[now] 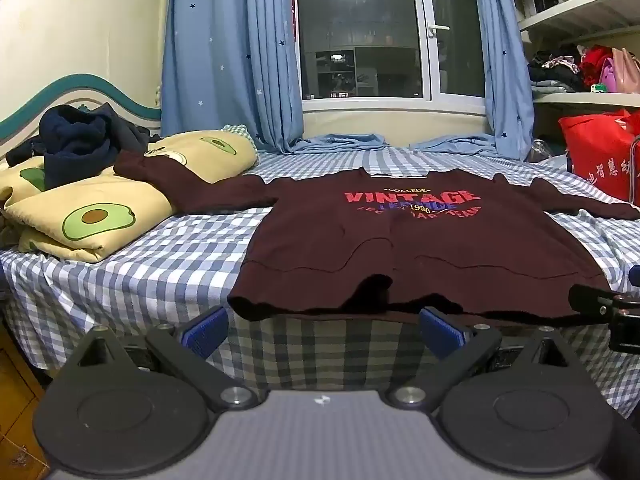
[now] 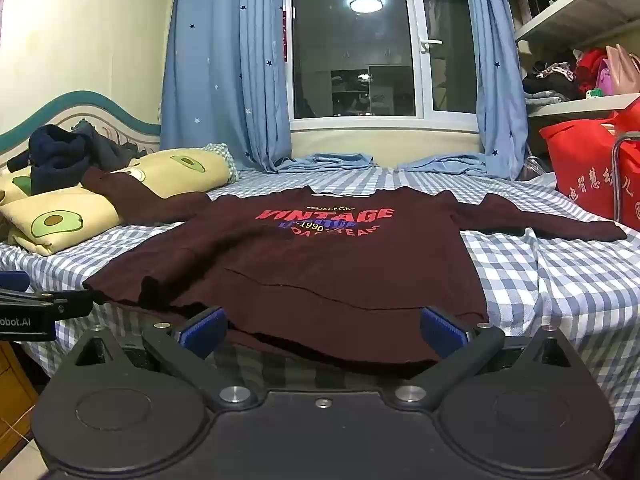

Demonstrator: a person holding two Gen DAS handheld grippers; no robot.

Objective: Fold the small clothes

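Hovering just short of the hem, the left tool (image 1: 322, 330) and right tool (image 2: 322, 332) both stand wide open, gripping nothing — no fold looks begun. Beyond them the maroon sweatshirt (image 1: 400, 248) lies face up on the checked bed (image 1: 160, 264), sleeves spread, hem slightly rippled, its left sleeve reaching onto the avocado quilt (image 1: 92, 216) — every fold is left.

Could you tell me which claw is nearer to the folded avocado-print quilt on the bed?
Left. The left claw sits open at the maroon sweatshirt's left hem corner, on the avocado-print quilt's side. The right claw is open at the hem's right part, farther away.
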